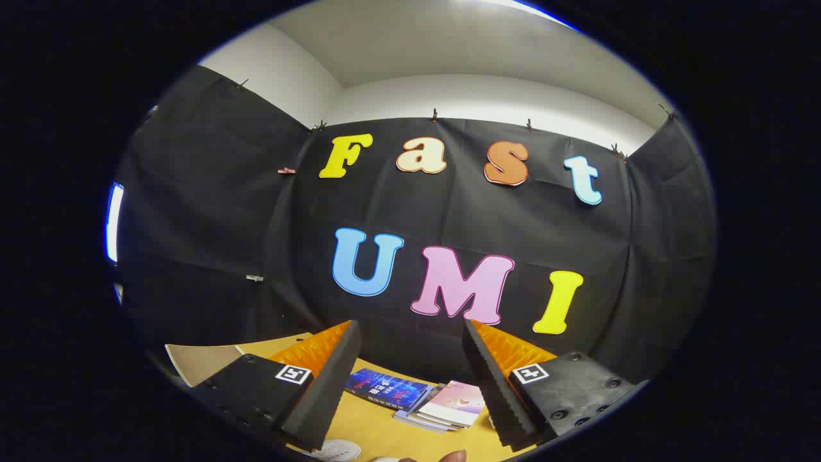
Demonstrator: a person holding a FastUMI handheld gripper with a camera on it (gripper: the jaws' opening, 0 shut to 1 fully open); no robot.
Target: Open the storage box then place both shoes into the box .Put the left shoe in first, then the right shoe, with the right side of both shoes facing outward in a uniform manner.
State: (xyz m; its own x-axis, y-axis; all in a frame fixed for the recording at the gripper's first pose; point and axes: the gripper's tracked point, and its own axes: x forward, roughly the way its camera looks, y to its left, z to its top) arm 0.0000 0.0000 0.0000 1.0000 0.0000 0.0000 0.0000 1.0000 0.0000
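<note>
The tongs [410, 366] are spread apart and grasp nothing, raised above the counter [365, 427]; a blue book [385, 389] and pink booklets [449, 405] lie beyond them, a white shoe [335, 450] below

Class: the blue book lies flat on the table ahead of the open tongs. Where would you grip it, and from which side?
Probably the blue book's near edge, from the tongs' side: it lies flat, partly under the pink booklet, so only edges offer hold.
</note>
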